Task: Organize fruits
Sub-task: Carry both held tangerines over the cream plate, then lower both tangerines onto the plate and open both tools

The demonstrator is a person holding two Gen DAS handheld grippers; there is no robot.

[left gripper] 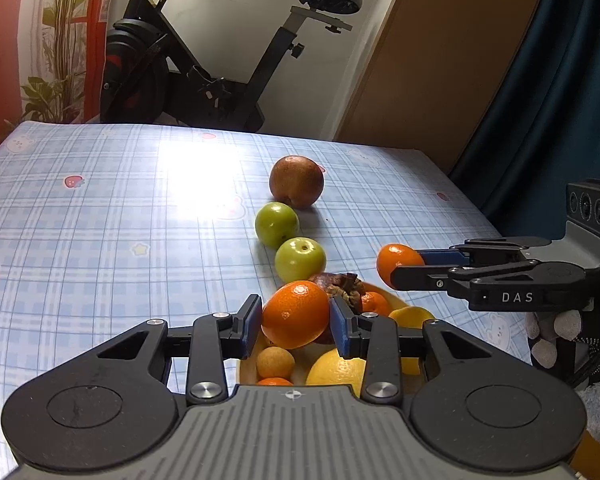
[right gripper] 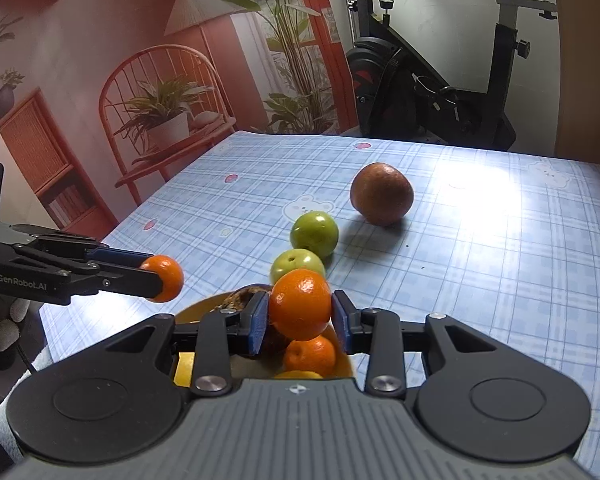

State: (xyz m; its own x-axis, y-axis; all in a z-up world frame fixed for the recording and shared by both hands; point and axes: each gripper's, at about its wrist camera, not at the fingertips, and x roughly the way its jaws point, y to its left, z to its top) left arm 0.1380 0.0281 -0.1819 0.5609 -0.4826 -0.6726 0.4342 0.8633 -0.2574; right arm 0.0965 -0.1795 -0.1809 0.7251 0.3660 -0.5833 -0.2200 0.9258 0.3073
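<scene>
Each hand-held gripper, left (left gripper: 294, 322) and right (right gripper: 300, 314), clenches its own mandarin (left gripper: 296, 314) (right gripper: 300, 304) above the yellow fruit bowl (left gripper: 396, 300), apparently to extend the row of green fruits (left gripper: 277, 225) on the tabletop (left gripper: 100, 220).

Exercise bike (left gripper: 204, 60) behind checked tablecloth (left gripper: 100, 216)
</scene>
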